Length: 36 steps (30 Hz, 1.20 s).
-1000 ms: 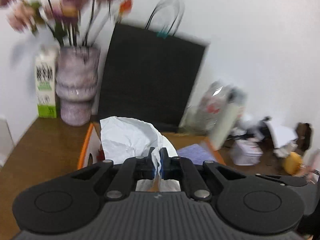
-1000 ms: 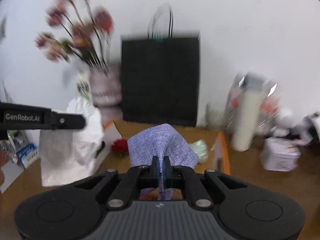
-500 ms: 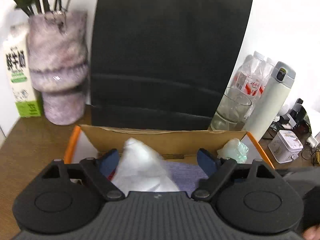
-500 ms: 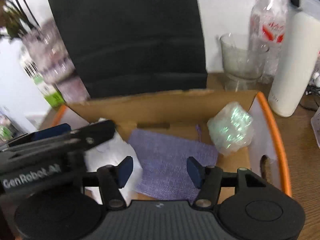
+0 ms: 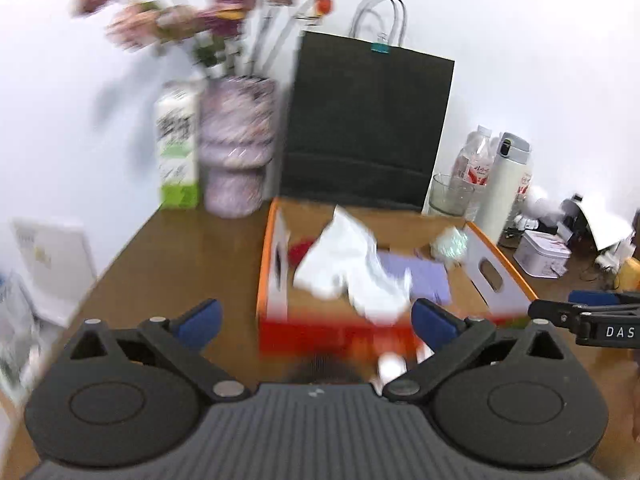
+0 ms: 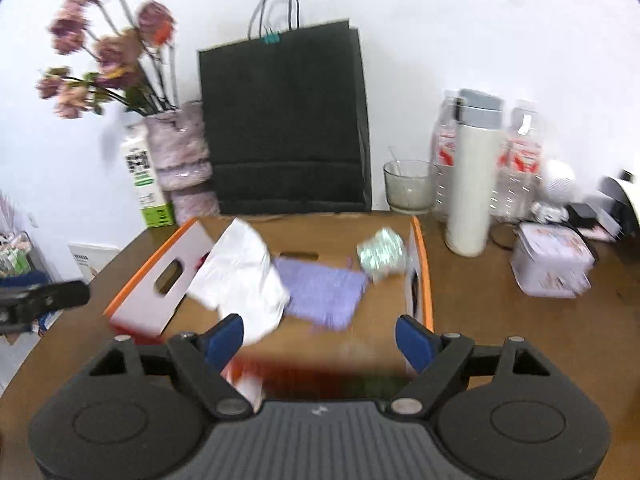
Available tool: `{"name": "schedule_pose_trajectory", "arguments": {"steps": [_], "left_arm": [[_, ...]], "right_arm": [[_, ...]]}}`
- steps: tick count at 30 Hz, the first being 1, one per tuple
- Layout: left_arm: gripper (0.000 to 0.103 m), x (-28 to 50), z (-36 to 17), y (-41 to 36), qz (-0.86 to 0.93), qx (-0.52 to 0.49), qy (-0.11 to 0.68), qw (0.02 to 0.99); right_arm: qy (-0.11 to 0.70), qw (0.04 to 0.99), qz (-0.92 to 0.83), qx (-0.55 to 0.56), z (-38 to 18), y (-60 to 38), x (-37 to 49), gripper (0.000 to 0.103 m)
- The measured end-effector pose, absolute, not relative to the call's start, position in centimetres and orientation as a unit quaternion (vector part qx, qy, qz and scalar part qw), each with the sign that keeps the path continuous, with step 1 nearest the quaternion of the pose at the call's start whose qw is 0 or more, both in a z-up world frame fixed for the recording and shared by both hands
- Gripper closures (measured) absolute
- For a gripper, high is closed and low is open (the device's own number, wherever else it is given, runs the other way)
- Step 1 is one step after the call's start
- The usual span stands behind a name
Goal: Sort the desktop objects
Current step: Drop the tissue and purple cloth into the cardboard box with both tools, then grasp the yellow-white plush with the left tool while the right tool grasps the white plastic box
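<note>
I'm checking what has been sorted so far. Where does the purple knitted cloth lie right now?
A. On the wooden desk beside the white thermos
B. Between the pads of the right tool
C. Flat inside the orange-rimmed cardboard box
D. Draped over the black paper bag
C: the purple knitted cloth lies flat on the floor of the orange-rimmed cardboard box, beside the crumpled white paper, and the right tool is open with nothing between its pads.

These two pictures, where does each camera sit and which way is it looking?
Left wrist: on the left gripper, facing the orange-rimmed box; its own open jaws show, the right gripper at right.
Right wrist: on the right gripper, same direction; open jaws show, left gripper at left.
Shared: white cloth, purple cloth, black bag.
</note>
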<state>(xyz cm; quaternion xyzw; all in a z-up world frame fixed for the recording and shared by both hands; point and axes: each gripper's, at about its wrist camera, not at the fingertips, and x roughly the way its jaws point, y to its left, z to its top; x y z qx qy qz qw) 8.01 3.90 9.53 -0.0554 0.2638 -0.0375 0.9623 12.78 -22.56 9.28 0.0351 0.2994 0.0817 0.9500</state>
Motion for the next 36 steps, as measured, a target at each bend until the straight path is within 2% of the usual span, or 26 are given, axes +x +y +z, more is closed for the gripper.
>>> {"name": "schedule_pose_trajectory", "arguments": {"steps": [3, 6, 14, 17, 20, 33, 36], "left_arm": [[0.000, 1.5, 6.4, 4.1, -0.037, -0.062, 0.246, 0.967], [0.000, -2.9, 4.0, 3.3, -0.054, -0.027, 0.241, 0.969], [0.000, -5.9, 0.8, 2.5, -0.051, -0.035, 0.264, 0.962], [0.000, -6.4, 0.6, 2.2, -0.049, -0.021, 0.255, 0.965], [0.000, -6.7, 0.4, 1.8, -0.055, -0.006, 0.254, 0.966], [0.000, -6.0, 0.2, 1.0, -0.084, 0.013, 0.275, 0.958], [0.000, -5.0, 0.6, 1.1, -0.097, -0.020, 0.281, 0.955]], "right_arm": [[0.275, 0.959, 0.061, 0.033, 7.2, -22.6, 6.3, 0.015], [0.289, 0.955, 0.054, 0.034, 4.7, -22.5, 1.1, 0.015], [0.298, 0.947, 0.103, 0.057, 0.0, -20.8, -7.7, 0.015], [0.303, 0.946, 0.103, 0.043, -0.8, -19.8, -8.6, 0.015], [0.275, 0.958, 0.078, 0.012, -0.8, -19.0, -9.4, 0.014], [0.262, 0.961, 0.063, 0.066, -0.7, -20.8, -9.1, 0.014], [0.263, 0.960, 0.068, 0.067, -0.7, -20.8, -9.0, 0.016]]}}
